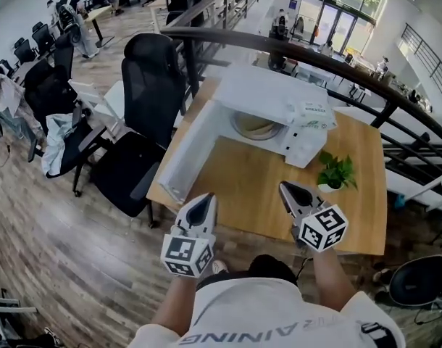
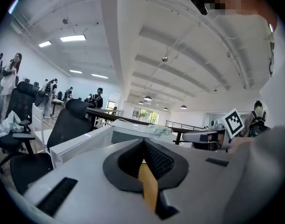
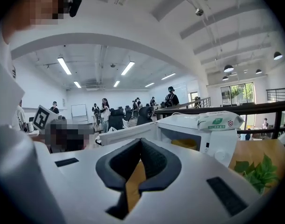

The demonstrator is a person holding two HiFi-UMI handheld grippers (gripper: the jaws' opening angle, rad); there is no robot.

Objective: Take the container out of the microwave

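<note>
**Left gripper (image 1: 204,200) and right gripper (image 1: 287,190) closed and empty; container (image 1: 256,127) inside the microwave (image 1: 272,93)**

Head view: both grippers hang at the near edge of the tabletop (image 1: 253,187), apart from the microwave, with bare wood between. The door (image 1: 186,154) stands swung out to the left. A plant (image 1: 335,171) stands by the microwave's right corner, and a black chair (image 1: 150,85) crowds the tabletop's left edge.

Left gripper view: jaw tips meet on nothing. The door and the right gripper show; the container does not.

Right gripper view: jaws together, empty. The yellow container shows in the open cavity.
</note>
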